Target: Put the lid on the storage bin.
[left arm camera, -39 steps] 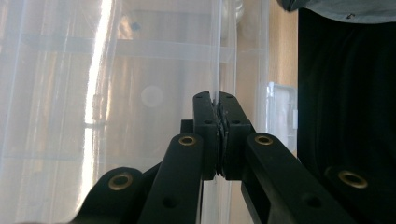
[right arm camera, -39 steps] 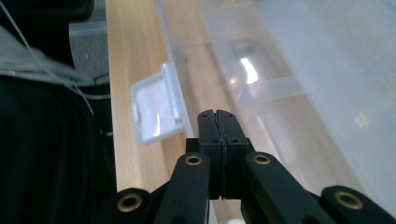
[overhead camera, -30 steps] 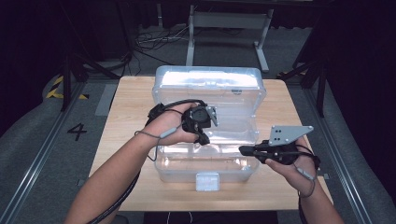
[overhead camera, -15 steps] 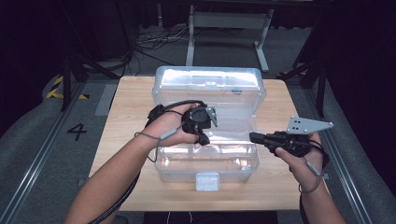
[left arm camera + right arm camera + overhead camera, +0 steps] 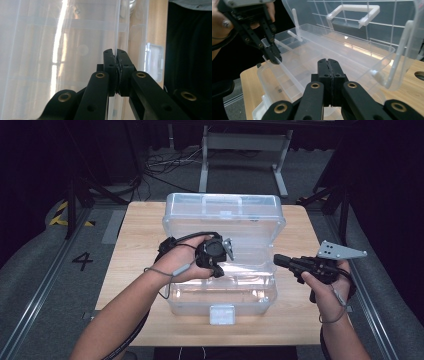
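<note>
Two grippers, both with jaws closed. Left gripper [image 5: 216, 270] pinches a thin clear inner tray [image 5: 287, 75] edge inside the open clear plastic box [image 5: 220, 297]. Right gripper [image 5: 281, 260] jaws pressed together on nothing, level, just beside the box's right wall. Box sits mid-tabletop [image 5: 135, 250], lid [image 5: 222, 212] standing up at the back.

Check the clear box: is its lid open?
Open. The lid stands up behind the box; the left gripper pinches an inner tray edge.
</note>
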Motion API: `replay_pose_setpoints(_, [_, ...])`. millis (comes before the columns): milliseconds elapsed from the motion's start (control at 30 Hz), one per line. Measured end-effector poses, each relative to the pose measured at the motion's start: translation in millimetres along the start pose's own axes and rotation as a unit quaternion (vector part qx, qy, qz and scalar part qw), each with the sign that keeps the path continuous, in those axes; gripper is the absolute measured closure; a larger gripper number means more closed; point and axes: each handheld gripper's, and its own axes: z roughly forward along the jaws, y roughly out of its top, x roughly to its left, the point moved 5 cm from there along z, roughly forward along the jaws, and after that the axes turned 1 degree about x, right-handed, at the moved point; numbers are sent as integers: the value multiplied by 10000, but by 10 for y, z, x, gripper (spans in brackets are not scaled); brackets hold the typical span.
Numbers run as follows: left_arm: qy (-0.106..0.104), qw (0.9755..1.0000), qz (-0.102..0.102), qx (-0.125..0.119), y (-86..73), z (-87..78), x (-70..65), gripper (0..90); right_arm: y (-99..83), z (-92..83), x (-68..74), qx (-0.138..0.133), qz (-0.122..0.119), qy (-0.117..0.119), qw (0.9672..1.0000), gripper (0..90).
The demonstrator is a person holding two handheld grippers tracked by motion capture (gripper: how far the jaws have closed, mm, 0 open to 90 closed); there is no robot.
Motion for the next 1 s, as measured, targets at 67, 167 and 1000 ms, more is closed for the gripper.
replay_pose_setpoints(67, [25,10000,-8,32,0,6,-20,876,-3,-4,-21,-25,39,-56,10000,900])
replay_pose_setpoints(167, [-13,10000,-18,29,-5,18,-32,875,-6,-9,-38,-38,82,-100,9999,900])
replay_pose_setpoints(1000, [-72,9995,-73,-285,-96,-204,-278,849,-34,-8,-86,60,253,-274,9993,900])
